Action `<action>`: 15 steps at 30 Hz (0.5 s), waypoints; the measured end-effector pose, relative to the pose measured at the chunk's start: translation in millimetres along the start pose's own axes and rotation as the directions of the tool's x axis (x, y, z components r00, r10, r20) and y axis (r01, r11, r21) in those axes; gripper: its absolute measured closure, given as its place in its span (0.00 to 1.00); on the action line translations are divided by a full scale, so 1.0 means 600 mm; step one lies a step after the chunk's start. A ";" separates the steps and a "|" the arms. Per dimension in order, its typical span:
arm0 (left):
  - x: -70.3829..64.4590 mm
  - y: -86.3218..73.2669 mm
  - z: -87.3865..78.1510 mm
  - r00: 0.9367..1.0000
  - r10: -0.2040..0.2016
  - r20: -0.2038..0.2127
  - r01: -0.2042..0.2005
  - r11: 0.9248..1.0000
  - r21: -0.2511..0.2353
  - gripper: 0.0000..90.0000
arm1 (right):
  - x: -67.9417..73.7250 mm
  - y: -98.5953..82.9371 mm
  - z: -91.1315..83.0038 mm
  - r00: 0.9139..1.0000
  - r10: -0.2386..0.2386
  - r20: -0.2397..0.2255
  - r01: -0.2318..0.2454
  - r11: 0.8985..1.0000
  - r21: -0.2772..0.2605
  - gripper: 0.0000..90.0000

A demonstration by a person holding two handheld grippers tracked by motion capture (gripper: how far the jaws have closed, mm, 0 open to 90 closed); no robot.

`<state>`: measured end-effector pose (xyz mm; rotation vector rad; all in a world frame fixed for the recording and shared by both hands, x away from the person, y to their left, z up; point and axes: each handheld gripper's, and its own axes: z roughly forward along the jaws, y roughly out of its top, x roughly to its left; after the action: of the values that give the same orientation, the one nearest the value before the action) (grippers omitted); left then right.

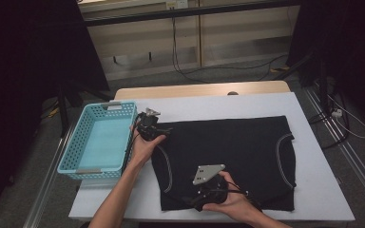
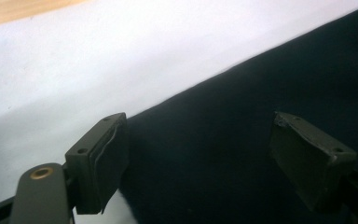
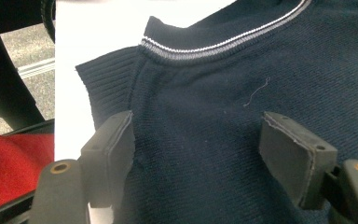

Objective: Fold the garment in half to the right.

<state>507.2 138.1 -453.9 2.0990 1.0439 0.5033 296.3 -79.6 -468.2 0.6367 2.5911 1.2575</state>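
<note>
A dark navy knitted vest (image 1: 233, 152) lies flat on the white table (image 1: 218, 105). My left gripper (image 1: 158, 128) is at the vest's far left corner, open. Its jaws straddle the garment's edge (image 2: 261, 84) where it meets the table (image 2: 98, 56), left gripper (image 2: 198, 140) holding nothing. My right gripper (image 1: 196, 197) hovers over the vest's near left part, open. In the right gripper view, the right gripper (image 3: 196, 135) has knit fabric (image 3: 242, 60) under its jaws, with a grey-striped trim (image 3: 223, 42) and a ribbed corner (image 3: 107, 79) beyond.
An empty light-blue plastic basket (image 1: 71, 152) stands on the table's left end, close to the left hand. Cables run over the floor behind the table. Red cloth (image 3: 9, 163) shows at the lower left of the right gripper view, past the table edge (image 3: 70, 93).
</note>
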 end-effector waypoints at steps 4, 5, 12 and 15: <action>0.006 -0.004 0.009 0.999 -0.033 -0.008 0.033 0.999 0.006 0.22 | 0.001 -0.001 0.001 1.000 -0.015 0.002 0.015 1.000 0.005 0.30; 0.007 -0.003 0.008 1.000 -0.022 -0.011 0.022 1.000 0.012 0.22 | 0.000 -0.001 0.001 1.000 -0.011 -0.002 0.011 1.000 0.005 0.30; 0.024 0.000 0.005 0.996 -0.028 -0.088 0.031 0.999 0.033 0.21 | 0.000 -0.001 0.002 1.000 -0.007 -0.005 0.007 1.000 0.004 0.30; 0.028 -0.004 0.011 0.995 -0.037 -0.090 0.042 0.997 0.060 0.19 | -0.001 -0.001 0.003 1.000 -0.010 -0.006 0.010 1.000 0.005 0.30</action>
<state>519.9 150.0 -459.6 2.1226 1.1632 0.5556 297.1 -79.0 -469.9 0.6211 2.5995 1.2522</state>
